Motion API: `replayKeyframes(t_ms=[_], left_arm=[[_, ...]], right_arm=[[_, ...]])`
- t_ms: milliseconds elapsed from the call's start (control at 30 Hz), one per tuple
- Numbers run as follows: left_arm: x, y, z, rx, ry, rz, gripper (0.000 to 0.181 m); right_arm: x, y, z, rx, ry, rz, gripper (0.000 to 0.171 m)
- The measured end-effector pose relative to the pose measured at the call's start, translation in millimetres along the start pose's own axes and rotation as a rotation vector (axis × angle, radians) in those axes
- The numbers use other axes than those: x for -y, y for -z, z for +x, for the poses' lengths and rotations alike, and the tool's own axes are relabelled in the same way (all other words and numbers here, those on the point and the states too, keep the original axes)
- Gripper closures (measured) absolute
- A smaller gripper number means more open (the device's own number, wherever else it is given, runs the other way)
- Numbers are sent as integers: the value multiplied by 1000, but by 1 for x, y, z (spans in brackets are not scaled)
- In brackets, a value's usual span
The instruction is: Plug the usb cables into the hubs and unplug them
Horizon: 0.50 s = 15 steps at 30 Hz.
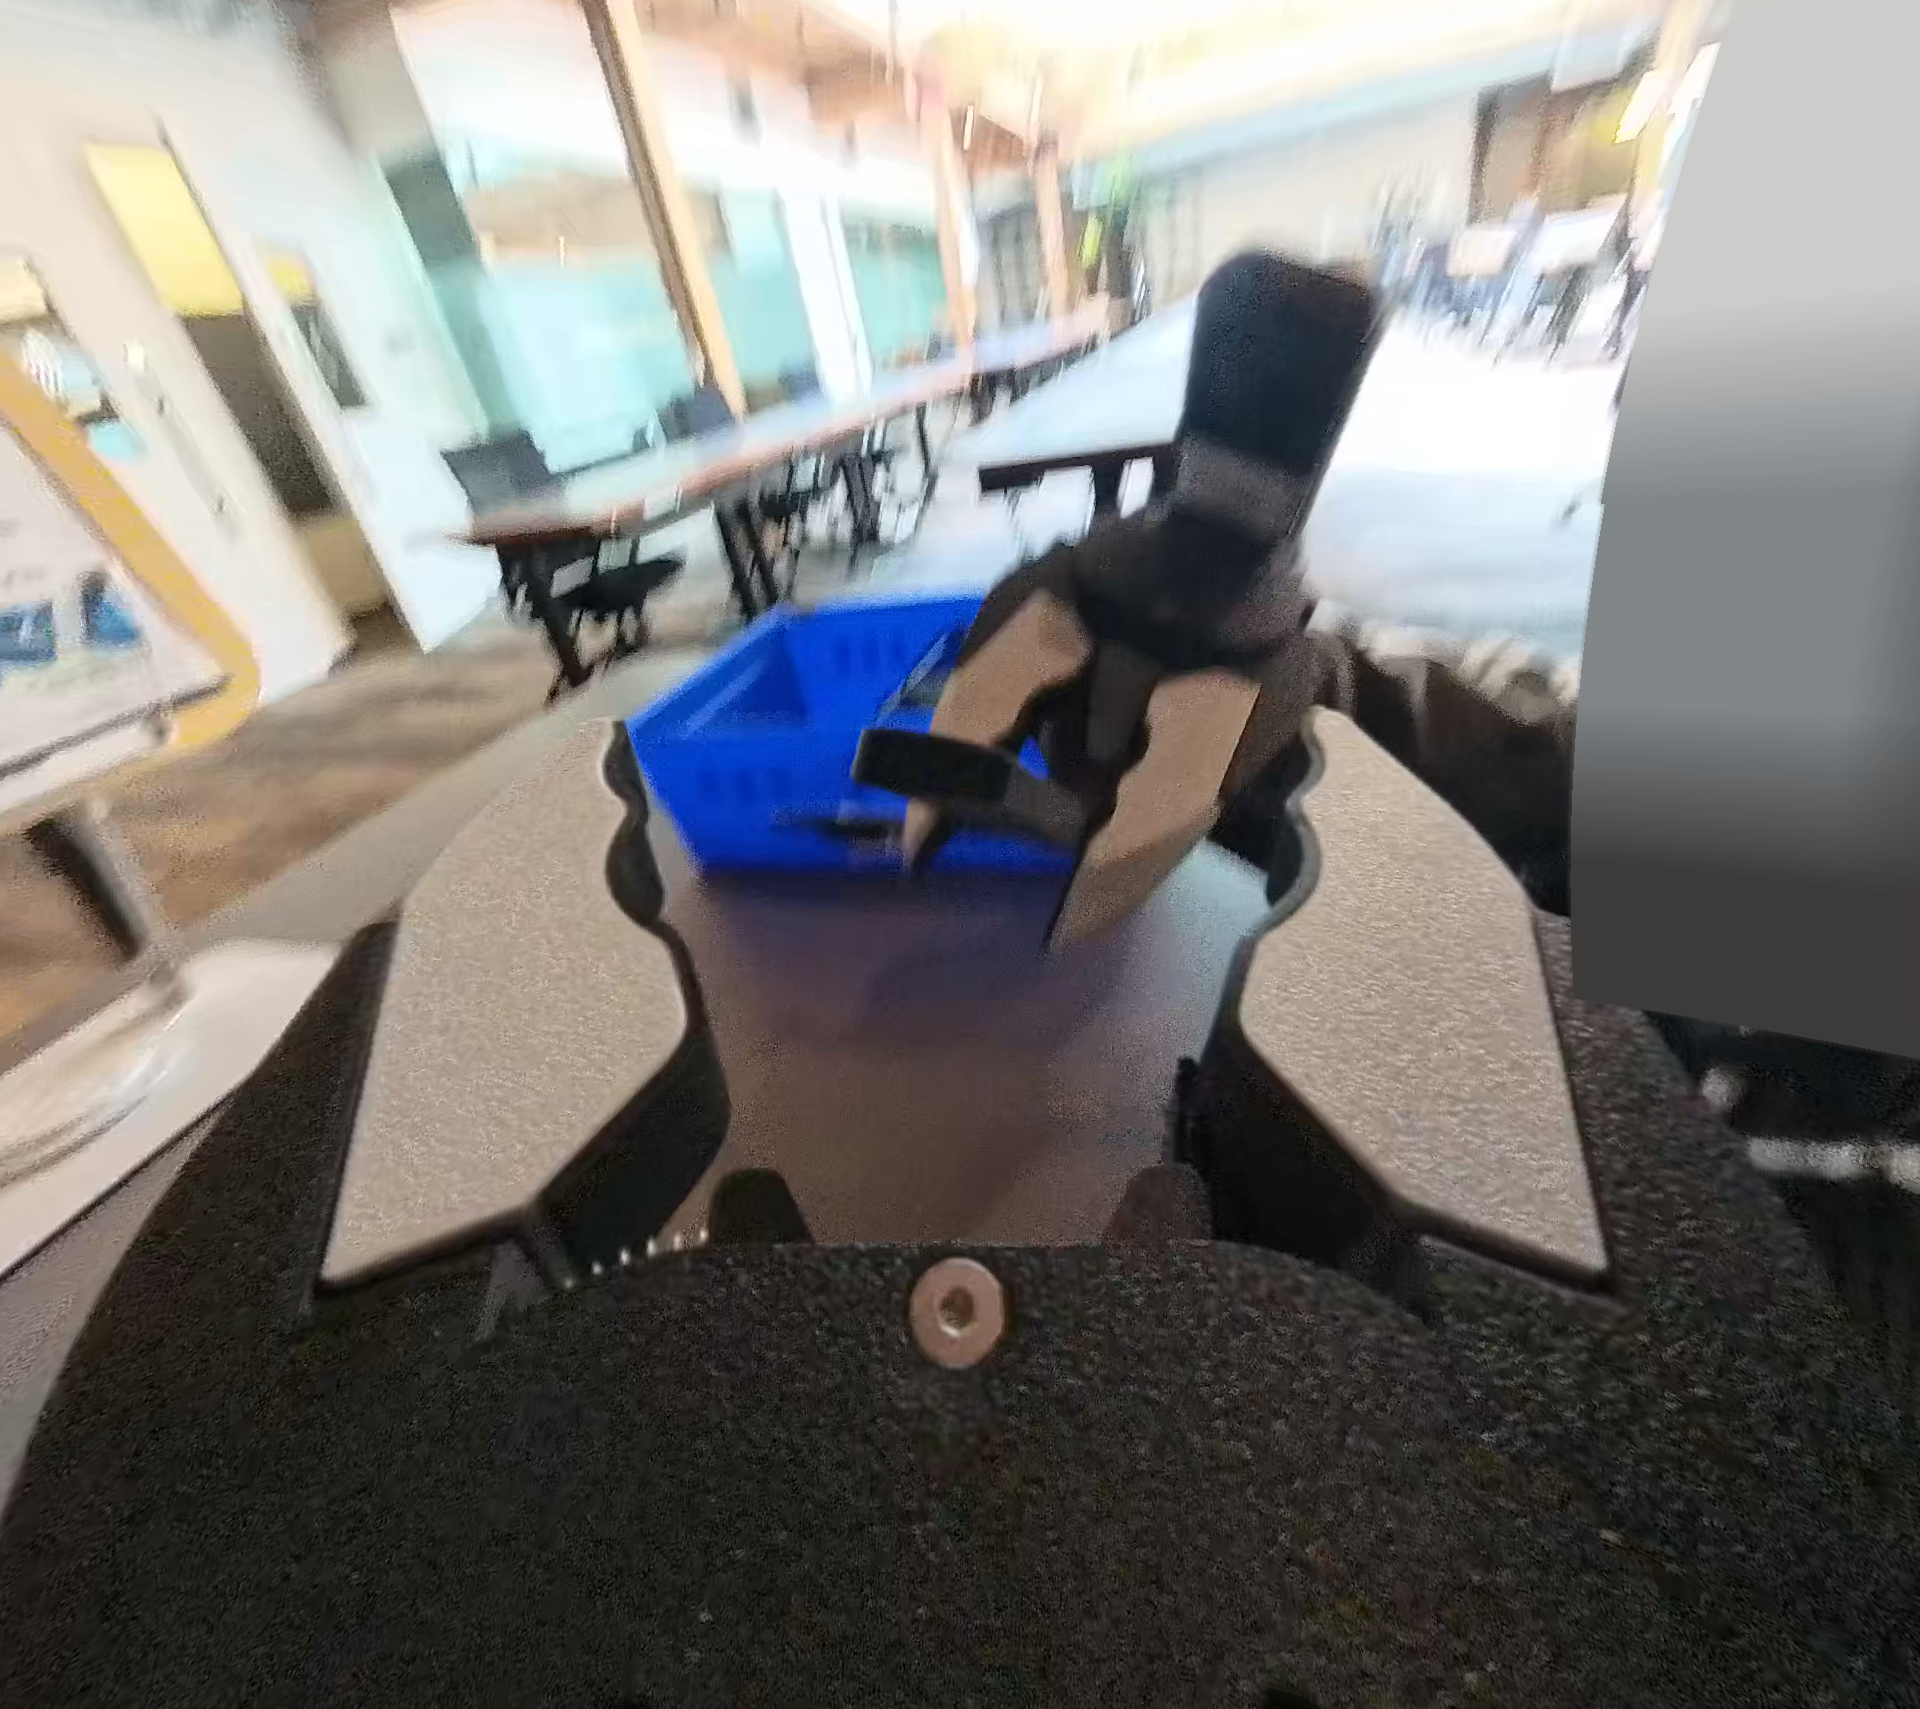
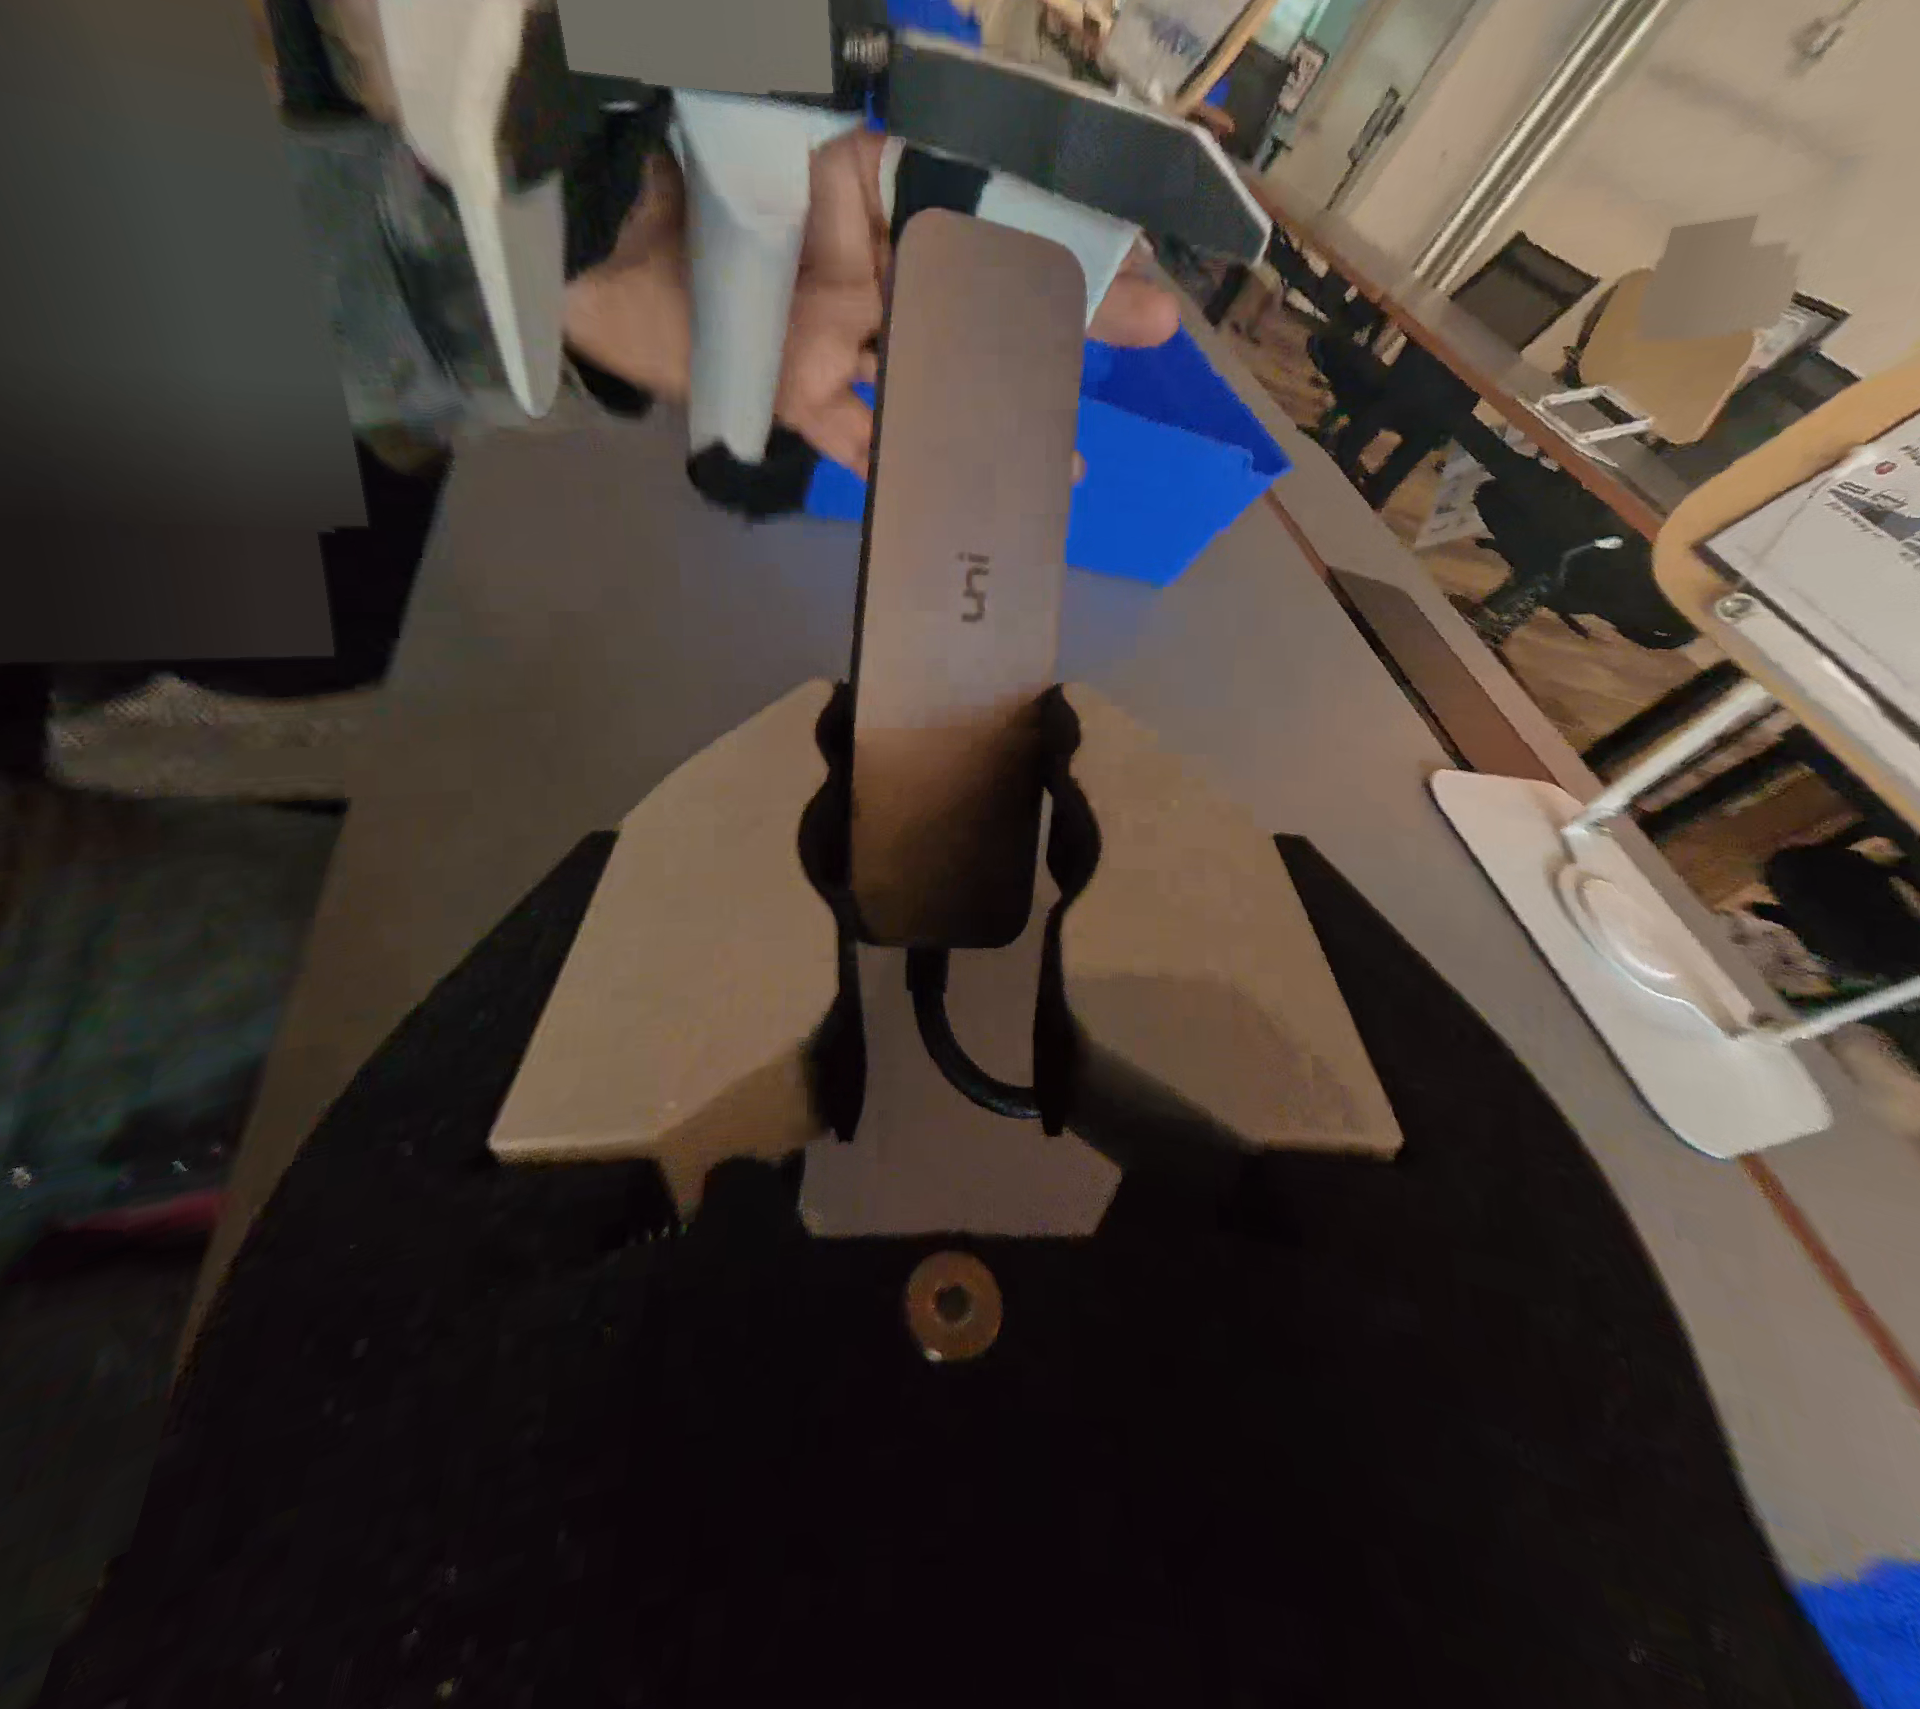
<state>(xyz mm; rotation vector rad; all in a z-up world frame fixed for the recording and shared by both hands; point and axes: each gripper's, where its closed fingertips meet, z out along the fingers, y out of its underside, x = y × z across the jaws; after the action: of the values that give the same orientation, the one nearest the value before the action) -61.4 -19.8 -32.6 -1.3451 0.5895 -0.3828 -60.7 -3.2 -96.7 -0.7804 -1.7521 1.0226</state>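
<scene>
Hub gripped in R, L empty, both over the bench.

L wrist view: left gripper (image 1: pixel 961 838) spread wide, holding nothing; blue bin (image 1: pixel 790 755) ahead mid-bench; right gripper (image 1: pixel 1023 812) beyond carries the hub (image 1: pixel 930 766).
R wrist view: right gripper (image 2: pixel 948 729) clenched on hub (image 2: pixel 961 579) by its cable end, tail cable (image 2: pixel 971 1072) looping below. Hub likely light, rigid, smooth-cased; grip long edges, leave ports clear.
</scene>
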Motion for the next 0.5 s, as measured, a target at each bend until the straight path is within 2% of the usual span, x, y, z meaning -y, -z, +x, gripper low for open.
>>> replayKeyframes(t_ms=[67,133,167,367,500], left_arm=[[25,0,4,-18,82,213,85],[35,1,5,-22,155,338,105],[34,-1,7,-35,172,351,113],[9,-20,25,-76,78,210,114],[7,-18,20,-51,103,207,136]], right_arm=[[10,0,-4,27,-52,68,137],[18,-2,-9,55,-91,107,137],[20,-4,-11,67,-108,119,137],[25,-8,-22,116,-122,139,137],[26,-8,-26,138,-124,138,137]])
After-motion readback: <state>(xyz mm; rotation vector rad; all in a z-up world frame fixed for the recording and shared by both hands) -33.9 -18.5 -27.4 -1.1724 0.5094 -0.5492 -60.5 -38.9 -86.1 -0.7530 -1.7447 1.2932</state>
